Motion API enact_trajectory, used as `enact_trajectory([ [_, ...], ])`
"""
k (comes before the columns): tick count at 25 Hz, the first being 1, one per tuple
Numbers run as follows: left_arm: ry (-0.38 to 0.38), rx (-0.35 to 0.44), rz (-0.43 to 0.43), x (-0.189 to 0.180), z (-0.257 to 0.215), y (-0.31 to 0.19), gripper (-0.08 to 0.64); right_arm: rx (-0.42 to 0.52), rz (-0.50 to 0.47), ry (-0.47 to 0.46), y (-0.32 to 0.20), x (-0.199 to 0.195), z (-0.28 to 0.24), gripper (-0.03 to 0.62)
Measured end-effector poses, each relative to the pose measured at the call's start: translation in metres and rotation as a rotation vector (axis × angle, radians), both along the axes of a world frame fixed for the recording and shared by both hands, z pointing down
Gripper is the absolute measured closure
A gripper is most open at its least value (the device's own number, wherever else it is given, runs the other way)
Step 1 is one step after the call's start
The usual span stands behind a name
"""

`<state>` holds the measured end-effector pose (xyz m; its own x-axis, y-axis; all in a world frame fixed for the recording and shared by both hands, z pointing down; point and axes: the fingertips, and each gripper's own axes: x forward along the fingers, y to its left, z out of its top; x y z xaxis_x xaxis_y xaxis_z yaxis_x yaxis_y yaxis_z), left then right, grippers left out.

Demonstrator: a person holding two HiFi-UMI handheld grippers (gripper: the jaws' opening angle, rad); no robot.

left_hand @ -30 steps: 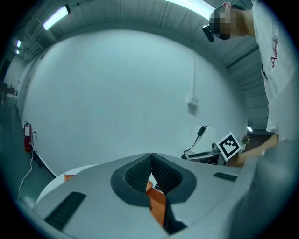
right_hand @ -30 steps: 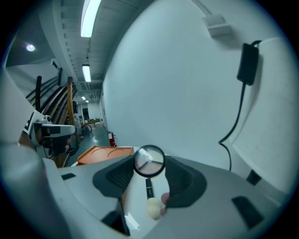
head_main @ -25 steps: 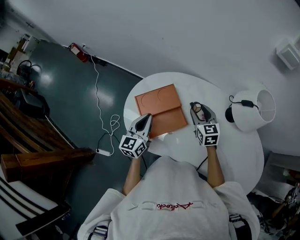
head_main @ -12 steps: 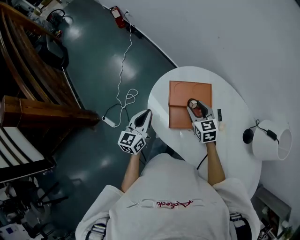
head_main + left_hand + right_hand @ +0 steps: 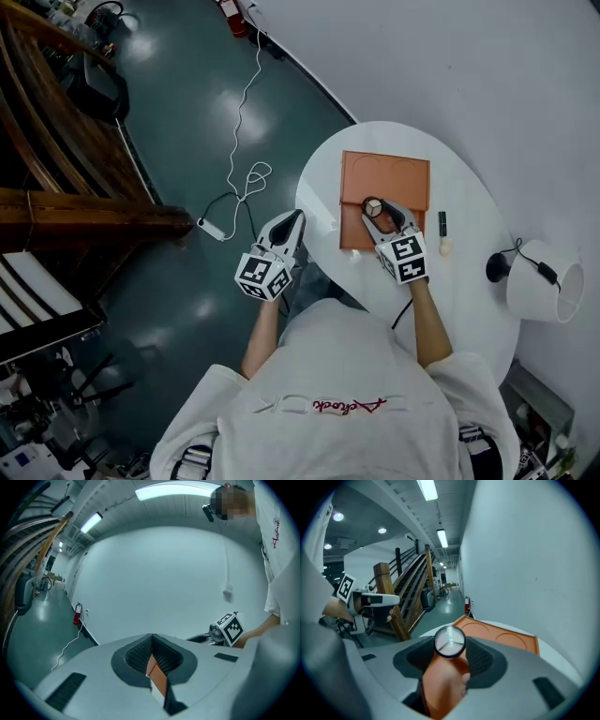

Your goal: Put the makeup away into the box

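Right gripper (image 5: 380, 212) holds a round compact (image 5: 373, 207) over the open orange box (image 5: 384, 173) on the white table (image 5: 469, 281)

The right gripper's jaws pinch the compact by its sides, its round pale top facing up, above the box's near half; the box's other half, with two round recesses, lies toward the tabletop's far edge, and the whole box sits near the left edge. The left gripper (image 5: 293, 221) hangs beyond the tabletop's left edge, over the dark floor, its jaws pressed together with nothing between them. A black tube (image 5: 442, 223) lies just right of the box, a small pale item (image 5: 446, 247) at its near end. A white lamp (image 5: 539, 281) lies tipped at the right edge
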<state>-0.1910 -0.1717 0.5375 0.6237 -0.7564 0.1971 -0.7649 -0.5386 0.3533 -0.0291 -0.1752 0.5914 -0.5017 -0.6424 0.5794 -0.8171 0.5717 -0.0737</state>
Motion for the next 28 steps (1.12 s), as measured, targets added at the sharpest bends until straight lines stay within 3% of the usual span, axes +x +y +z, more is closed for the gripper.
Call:
enact_trajectory([
  [10,0.021,-0.068,-0.017,-0.004,0.033,0.005,0.549,-0.115,-0.379,0.194,0.036,-0.022,0.061,0.368],
  [16,0.029,-0.106,-0.042,-0.016,0.05,0.006,0.549,-0.184,-0.545,0.289,0.042,-0.028,0.094,0.368],
  [22,0.032,-0.134,-0.058,-0.024,0.06,0.01,0.549,-0.263,-0.642,0.359,0.051,-0.034,0.12,0.368],
  [28,0.036,-0.146,-0.069,-0.029,0.063,0.009,0.549,-0.29,-0.667,0.366,0.052,-0.038,0.122,0.368],
])
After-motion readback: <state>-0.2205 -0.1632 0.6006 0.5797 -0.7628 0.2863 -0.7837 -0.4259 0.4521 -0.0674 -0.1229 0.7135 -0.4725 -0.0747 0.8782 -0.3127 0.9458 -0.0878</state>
